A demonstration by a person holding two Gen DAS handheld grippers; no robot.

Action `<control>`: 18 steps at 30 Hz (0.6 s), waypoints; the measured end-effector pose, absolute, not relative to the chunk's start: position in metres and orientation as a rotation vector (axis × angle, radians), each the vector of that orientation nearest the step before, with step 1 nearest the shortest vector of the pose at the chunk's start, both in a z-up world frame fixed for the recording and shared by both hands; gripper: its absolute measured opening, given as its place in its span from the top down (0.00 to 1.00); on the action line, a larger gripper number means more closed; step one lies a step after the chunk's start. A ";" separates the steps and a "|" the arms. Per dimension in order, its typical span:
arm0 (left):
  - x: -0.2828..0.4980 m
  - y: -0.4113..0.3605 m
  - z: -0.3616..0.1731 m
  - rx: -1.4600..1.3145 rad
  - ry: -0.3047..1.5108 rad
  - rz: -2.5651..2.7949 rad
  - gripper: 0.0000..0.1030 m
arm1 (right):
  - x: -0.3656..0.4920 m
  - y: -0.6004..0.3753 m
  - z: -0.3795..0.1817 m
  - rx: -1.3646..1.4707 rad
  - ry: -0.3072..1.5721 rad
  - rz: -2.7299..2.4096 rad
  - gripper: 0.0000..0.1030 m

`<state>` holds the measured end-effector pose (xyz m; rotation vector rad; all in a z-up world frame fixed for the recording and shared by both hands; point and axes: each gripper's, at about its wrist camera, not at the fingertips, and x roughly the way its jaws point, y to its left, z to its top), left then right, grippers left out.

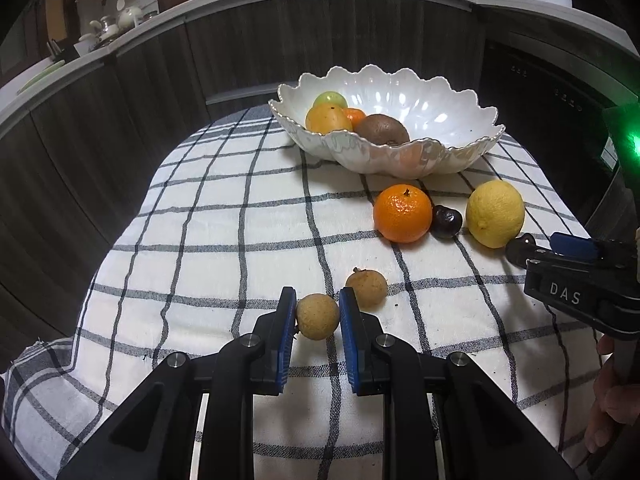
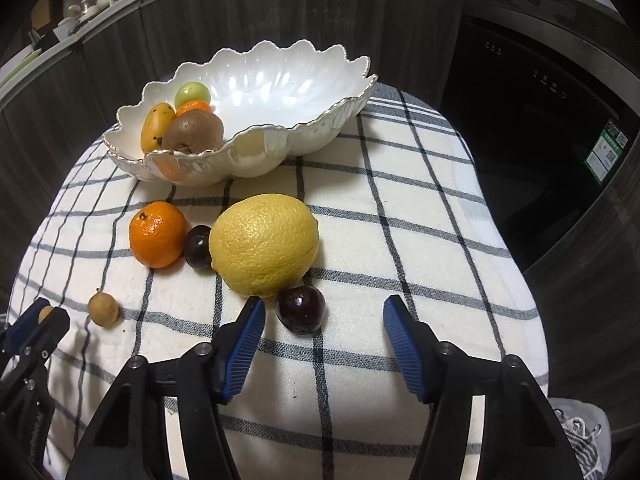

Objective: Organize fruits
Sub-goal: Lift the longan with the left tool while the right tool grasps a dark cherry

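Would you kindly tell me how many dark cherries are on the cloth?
2: one cherry sits between mandarin and lemon; another cherry lies beside the lemon.

A longan (image 1: 317,316) sits pinched between blue pads; another (image 1: 367,287) beside it; mandarin (image 1: 402,213), lemon (image 1: 495,213), two dark cherries (image 2: 300,309), perhaps, near the scalloped bowl (image 1: 460,152).

A table covered by a white cloth with dark checks (image 2: 400,208) carries everything. At its far side sits a scalloped white bowl (image 2: 256,152); in front of it on the cloth lie a mandarin (image 2: 158,234), a dark cherry (image 2: 198,247) wedged between it and a large lemon (image 2: 264,244), and a second dark cherry (image 2: 301,309) touching the lemon's near side. Nearer and to the left lie two small tan longans (image 1: 366,287) (image 1: 317,316), close together
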<state>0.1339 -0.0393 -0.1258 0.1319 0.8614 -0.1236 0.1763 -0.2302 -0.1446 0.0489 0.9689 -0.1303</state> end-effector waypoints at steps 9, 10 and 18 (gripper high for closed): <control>0.133 -0.039 -0.128 0.130 0.870 -0.119 0.78 | 0.182 -0.224 -0.154 0.035 1.002 -0.095 0.70; 0.134 -0.039 -0.128 0.130 0.870 -0.119 0.78 | 0.182 -0.223 -0.154 0.037 1.002 -0.090 0.73; 0.133 -0.039 -0.125 0.128 0.860 -0.124 0.78 | 0.174 -0.220 -0.148 0.023 0.996 -0.080 0.73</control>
